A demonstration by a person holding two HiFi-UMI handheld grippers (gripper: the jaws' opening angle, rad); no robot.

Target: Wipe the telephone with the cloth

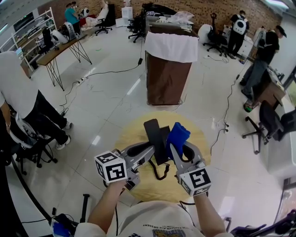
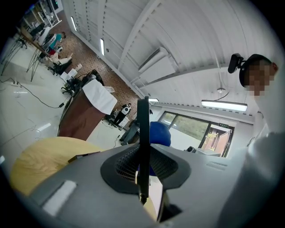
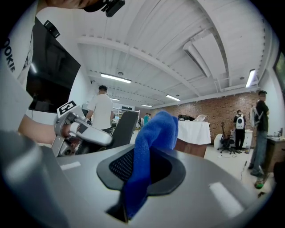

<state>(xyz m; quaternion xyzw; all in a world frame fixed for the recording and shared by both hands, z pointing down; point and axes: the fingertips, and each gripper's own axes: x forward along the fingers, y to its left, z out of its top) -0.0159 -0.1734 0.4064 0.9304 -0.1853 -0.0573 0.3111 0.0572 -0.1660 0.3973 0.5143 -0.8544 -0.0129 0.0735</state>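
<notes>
- glossy white floor, black cables trailing across it
- red brick wall at far end
- round pale wooden table close below
- brown cabinet under a white sheet, mid-room
- long desk on black legs, left
- black office chairs, right
- white ribbed ceiling, strip lights
- windows along one side

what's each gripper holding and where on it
Left gripper clamps the telephone handset at its lower half; right gripper pinches the blue cloth by its lower end.

Left gripper, right gripper close together, both jaws clamped.
</notes>
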